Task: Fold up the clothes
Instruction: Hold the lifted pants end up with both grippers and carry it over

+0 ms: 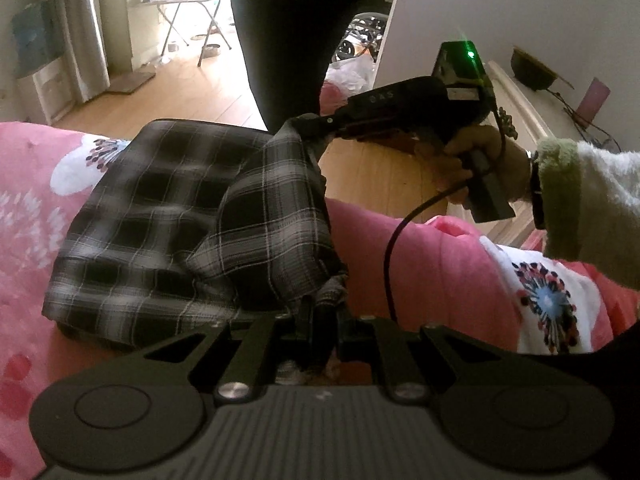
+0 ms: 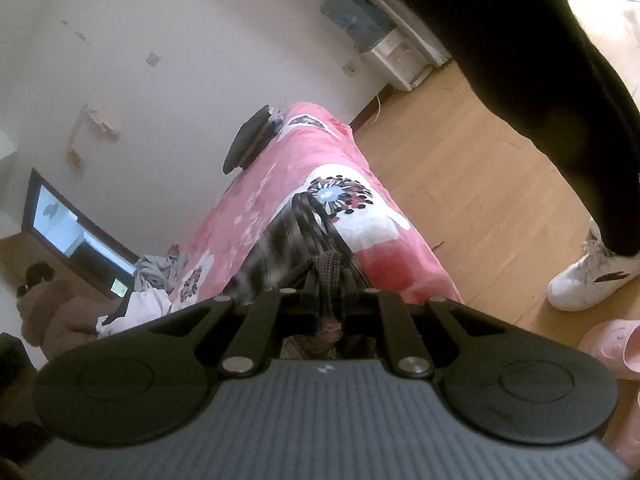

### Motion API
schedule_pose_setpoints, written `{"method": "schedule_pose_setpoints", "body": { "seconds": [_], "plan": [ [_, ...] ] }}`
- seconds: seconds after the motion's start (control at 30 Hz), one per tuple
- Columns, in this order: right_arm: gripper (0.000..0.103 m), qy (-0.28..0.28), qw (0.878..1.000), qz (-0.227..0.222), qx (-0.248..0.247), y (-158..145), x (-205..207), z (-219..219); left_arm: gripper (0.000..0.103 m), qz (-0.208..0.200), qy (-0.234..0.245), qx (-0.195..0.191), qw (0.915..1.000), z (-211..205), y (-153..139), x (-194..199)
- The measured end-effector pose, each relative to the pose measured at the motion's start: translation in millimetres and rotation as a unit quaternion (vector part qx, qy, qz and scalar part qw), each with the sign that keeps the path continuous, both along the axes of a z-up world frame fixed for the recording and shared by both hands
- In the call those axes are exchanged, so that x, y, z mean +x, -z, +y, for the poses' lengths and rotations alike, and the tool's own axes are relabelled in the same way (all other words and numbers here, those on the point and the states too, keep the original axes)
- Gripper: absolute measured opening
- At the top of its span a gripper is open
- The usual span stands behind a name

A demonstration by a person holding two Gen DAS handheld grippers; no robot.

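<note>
Left wrist: plaid shirt pinched in both claws

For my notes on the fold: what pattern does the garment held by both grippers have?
The garment is black, grey and white plaid, best seen from the left wrist view.

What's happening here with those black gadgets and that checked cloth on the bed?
A person is folding a black-and-white plaid garment on a pink floral bedspread, using a handheld gripper in each hand. The left gripper is clamped on one bunched edge of the cloth. The right gripper, held by a hand in a fuzzy sleeve, pinches another edge and holds it above the bed. Most of the garment lies flat, with one flap lifted between the two grippers, so the fold is under way.
</note>
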State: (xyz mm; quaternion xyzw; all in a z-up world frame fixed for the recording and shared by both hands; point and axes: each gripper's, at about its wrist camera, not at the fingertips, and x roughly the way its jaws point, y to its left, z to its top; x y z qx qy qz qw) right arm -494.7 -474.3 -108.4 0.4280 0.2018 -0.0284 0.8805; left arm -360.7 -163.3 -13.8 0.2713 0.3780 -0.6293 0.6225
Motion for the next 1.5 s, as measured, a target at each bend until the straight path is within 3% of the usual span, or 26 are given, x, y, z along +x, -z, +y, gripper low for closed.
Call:
{"method": "schedule_pose_setpoints", "body": {
  "seconds": [0.6, 1.5],
  "plan": [
    [0.009, -0.002, 1.000, -0.010, 0.017, 8.6, -5.1, -5.5, 0.011, 0.006, -0.010, 0.024, 0.9996, -12.5, 4.1, -4.4],
    [0.009, -0.001, 1.000, -0.015, 0.027, 10.8, -7.9, -7.7, 0.011, 0.008, -0.016, 0.030, 0.9994, -17.7, 5.6, -3.9]
  ]
}}
